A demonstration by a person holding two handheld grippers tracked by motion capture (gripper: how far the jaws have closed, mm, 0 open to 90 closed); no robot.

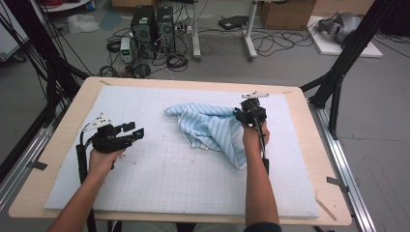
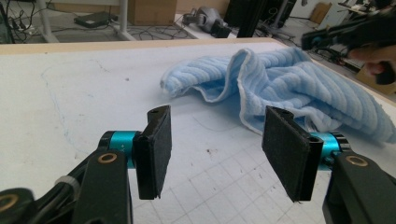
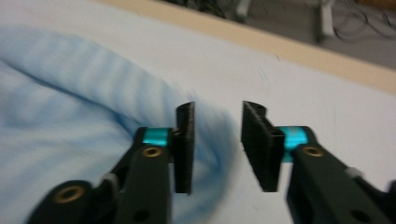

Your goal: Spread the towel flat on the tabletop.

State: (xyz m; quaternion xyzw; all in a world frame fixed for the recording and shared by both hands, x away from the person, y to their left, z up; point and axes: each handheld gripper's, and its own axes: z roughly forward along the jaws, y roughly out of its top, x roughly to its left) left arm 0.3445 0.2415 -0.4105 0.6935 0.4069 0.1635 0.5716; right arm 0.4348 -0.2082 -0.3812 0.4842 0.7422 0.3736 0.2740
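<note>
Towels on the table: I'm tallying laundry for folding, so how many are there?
1. A light blue striped towel lies crumpled on the white mat, right of centre, beside the right tool. A second cloth could hide inside its folds, though none shows.

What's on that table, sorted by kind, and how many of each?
Towel, blue striped: 1
Mat, white gridded: 1
Hand-held grippers, left and right: 2
Total: 4
</note>
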